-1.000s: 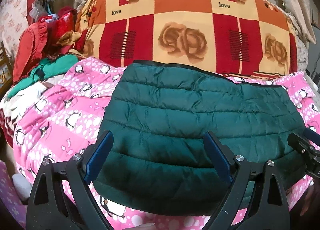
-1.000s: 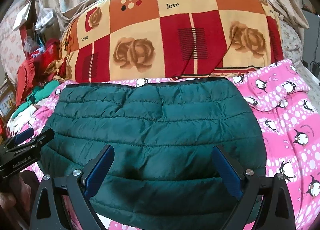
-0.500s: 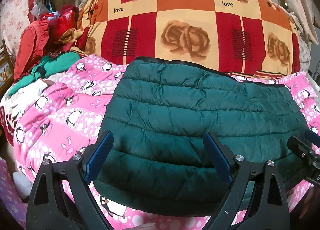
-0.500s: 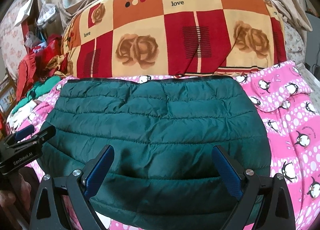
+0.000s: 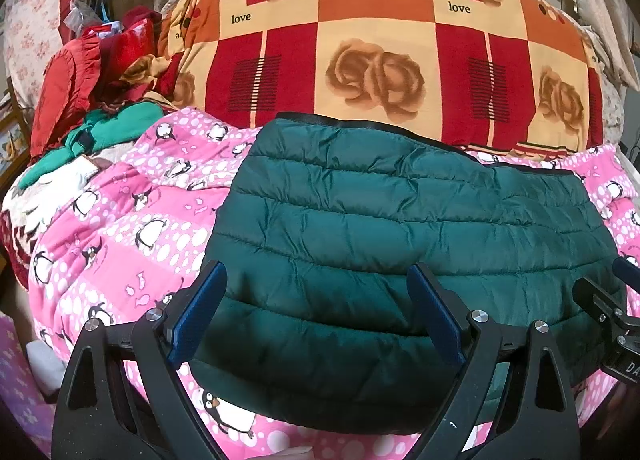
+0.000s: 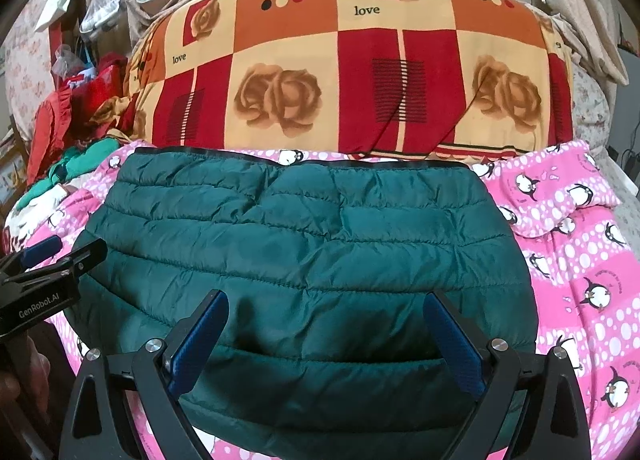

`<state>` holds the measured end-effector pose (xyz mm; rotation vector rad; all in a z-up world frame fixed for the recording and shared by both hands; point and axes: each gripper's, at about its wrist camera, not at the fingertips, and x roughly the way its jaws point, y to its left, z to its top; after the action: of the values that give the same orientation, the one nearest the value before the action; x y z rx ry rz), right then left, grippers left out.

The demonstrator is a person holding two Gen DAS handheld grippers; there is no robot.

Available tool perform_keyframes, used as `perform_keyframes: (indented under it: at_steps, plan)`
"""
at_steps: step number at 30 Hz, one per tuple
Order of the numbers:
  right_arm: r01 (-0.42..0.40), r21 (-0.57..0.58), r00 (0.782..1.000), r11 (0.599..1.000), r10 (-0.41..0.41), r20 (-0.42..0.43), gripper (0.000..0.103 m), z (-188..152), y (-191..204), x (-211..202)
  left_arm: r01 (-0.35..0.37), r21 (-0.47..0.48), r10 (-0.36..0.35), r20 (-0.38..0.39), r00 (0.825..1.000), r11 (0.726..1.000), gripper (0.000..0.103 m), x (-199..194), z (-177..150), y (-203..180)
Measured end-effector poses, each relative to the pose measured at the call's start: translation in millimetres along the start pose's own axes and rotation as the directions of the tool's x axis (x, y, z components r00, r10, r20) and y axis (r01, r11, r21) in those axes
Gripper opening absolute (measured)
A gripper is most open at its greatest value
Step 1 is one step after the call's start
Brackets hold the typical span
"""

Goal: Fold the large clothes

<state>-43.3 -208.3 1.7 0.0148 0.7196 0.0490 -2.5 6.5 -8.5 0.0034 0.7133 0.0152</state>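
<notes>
We see our left tongs (image 5: 316, 316) at the bottom of the left wrist view with their blue pads spread wide apart, holding nothing and poised over the near edge of the green puffer jacket (image 5: 400, 244). Our right tongs (image 6: 324, 340) stand likewise wide apart at the bottom of the right wrist view, over the same near edge, gripping nothing. The jacket lies folded into a broad quilted slab across the middle of both views, on the pink penguin blanket (image 5: 132, 228) that covers the bed. Just behind the jacket, along the upper half of each frame, sits a bulky rose-patterned quilt (image 6: 352, 72) in red, orange and cream squares. At the left edge we find a heap of red and green clothes (image 5: 88, 100).
</notes>
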Motion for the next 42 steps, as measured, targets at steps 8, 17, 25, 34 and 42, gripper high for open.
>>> perform_keyframes:
  at_steps: [8, 17, 25, 34, 42]
  plan:
    - [0.003, -0.002, 1.0, 1.0, -0.003, 0.0, 0.097, -0.9, 2.0, 1.1, -0.002, -0.002, 0.002, -0.003, 1.0, 1.0, 0.092, 0.8, 0.3, -0.6]
    - [0.011, 0.008, 1.0, 1.0, -0.011, -0.005, 0.097, -2.0, -0.9, 2.7, -0.001, 0.008, 0.001, -0.001, 1.0, 1.0, 0.092, 0.9, -1.0, -2.9]
    - [0.01, 0.014, 1.0, 1.0, -0.009, -0.009, 0.097, -2.4, -2.6, 4.2, 0.001, 0.014, -0.001, -0.003, 1.0, 1.0, 0.092, 1.0, -2.0, -5.2]
    - [0.006, 0.015, 1.0, 1.0, -0.006, -0.009, 0.097, -2.3, -2.9, 4.3, 0.004, 0.023, -0.005, 0.004, 1.0, 1.0, 0.092, 0.2, -2.0, -7.5]
    - [0.006, 0.017, 1.0, 1.0, -0.006, -0.015, 0.097, -2.8, -3.6, 8.5, 0.014, 0.028, -0.014, 0.002, 1.0, 1.0, 0.092, 1.1, -2.5, -9.8]
